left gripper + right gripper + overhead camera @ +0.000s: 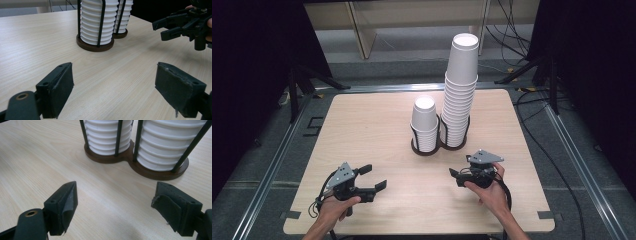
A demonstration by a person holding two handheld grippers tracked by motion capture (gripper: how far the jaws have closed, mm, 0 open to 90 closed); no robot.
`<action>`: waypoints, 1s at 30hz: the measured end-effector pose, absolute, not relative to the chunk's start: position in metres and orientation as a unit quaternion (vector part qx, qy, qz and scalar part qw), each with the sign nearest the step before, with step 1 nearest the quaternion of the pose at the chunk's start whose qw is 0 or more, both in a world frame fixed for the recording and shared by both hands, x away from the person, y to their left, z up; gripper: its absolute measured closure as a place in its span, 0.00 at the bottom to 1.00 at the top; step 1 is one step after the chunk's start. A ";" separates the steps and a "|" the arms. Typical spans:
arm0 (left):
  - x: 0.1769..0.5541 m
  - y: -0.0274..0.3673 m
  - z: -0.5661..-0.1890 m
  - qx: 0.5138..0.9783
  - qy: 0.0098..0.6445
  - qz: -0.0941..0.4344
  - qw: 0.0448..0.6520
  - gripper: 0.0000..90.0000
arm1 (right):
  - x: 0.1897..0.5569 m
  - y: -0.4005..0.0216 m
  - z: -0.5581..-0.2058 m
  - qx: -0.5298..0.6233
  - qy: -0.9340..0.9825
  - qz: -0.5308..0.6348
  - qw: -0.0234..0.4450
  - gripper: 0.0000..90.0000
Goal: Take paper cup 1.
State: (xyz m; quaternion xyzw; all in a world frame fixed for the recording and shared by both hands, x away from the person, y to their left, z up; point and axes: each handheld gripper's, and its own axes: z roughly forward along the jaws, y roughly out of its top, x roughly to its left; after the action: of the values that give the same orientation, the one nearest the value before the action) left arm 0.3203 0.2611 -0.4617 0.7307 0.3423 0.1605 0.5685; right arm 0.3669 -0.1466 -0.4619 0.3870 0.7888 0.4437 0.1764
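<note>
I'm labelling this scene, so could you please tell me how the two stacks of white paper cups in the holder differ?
The short stack rises only a little above the black wire holder, while the tall stack towers far above it. The short stack stands upright; the tall stack leans, its top tipping to the right in the high view. The short stack sits in the holder's left ring, the tall stack in its right ring. Both are upside-down, nested white cups.

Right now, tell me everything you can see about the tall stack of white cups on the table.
The tall stack of cups is made of white, paper-looking cups nested upside down, their rolled rims forming ridges up the side. It stands upright, leaning slightly, in the right ring of a dark brown double holder with thin black upright rods, near the table's far middle. A shorter stack sits beside it. Nothing else touches it.
</note>
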 end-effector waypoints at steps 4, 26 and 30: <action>0.320 0.261 -0.461 0.731 0.342 0.161 0.568 0.16 | 0.368 -0.147 -0.462 0.378 0.792 0.444 0.181 0.22; 0.321 0.261 -0.461 0.730 0.345 0.163 0.567 0.16 | 0.374 -0.132 -0.418 0.350 0.774 0.487 0.202 0.22; 0.320 0.262 -0.460 0.733 0.352 0.164 0.558 0.16 | 0.379 -0.126 -0.404 0.338 0.767 0.503 0.212 0.22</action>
State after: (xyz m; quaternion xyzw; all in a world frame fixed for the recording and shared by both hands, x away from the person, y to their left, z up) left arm 0.3195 0.2618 -0.4599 0.7331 0.3519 0.1645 0.5583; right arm 0.3793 -0.1262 -0.4041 0.3377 0.7671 0.5027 0.2115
